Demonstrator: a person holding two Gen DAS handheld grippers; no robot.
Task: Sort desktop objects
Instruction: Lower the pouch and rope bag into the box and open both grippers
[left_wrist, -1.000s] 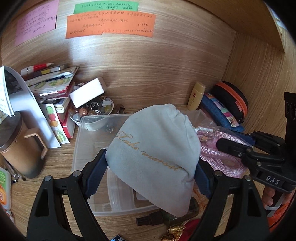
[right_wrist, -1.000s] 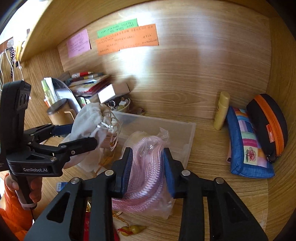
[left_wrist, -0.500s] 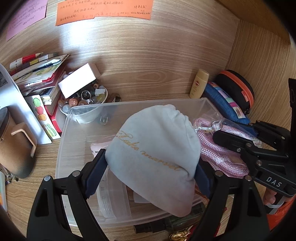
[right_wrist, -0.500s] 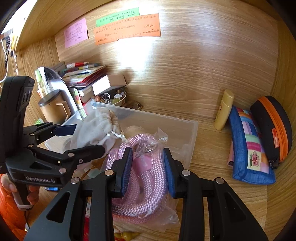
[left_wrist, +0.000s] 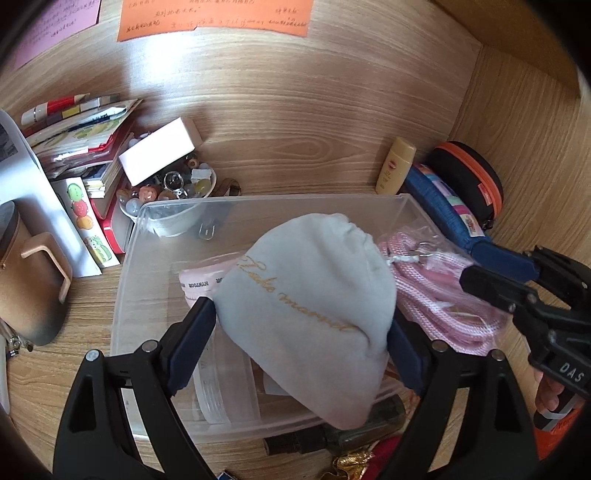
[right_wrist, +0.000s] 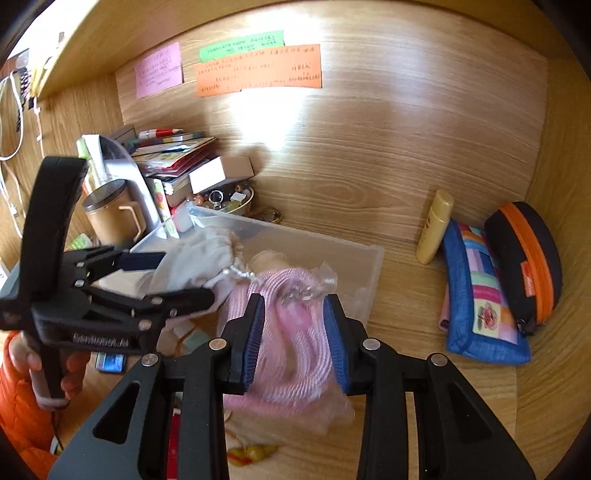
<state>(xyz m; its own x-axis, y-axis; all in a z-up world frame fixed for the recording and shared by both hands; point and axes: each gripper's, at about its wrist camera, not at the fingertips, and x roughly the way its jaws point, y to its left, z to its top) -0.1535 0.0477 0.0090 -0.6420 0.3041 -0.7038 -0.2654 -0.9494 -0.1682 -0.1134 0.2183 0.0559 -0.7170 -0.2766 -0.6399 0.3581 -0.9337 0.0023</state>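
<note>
My left gripper (left_wrist: 299, 332) is shut on a grey drawstring pouch (left_wrist: 310, 306) with gold lettering and holds it above a clear plastic bin (left_wrist: 258, 206). My right gripper (right_wrist: 293, 325) is shut on a bagged pink rope (right_wrist: 291, 332) at the bin's right side. The pink rope (left_wrist: 436, 295) also shows in the left wrist view, with the right gripper's fingers (left_wrist: 495, 291) on it. The pouch (right_wrist: 199, 262) and the left gripper show in the right wrist view over the bin (right_wrist: 332, 254). Flat packets lie in the bin under the pouch.
A bowl of trinkets (left_wrist: 170, 192), a white box (left_wrist: 159, 155), stacked books (left_wrist: 74, 125) and a brown mug (left_wrist: 29, 280) stand left of the bin. A yellow bottle (right_wrist: 434, 225), a blue patchwork pouch (right_wrist: 480, 295) and a black-orange case (right_wrist: 524, 254) lie right.
Both grippers have moved forward and down over the bin with the pouch and the rope. The bin now fills more of both views.
</note>
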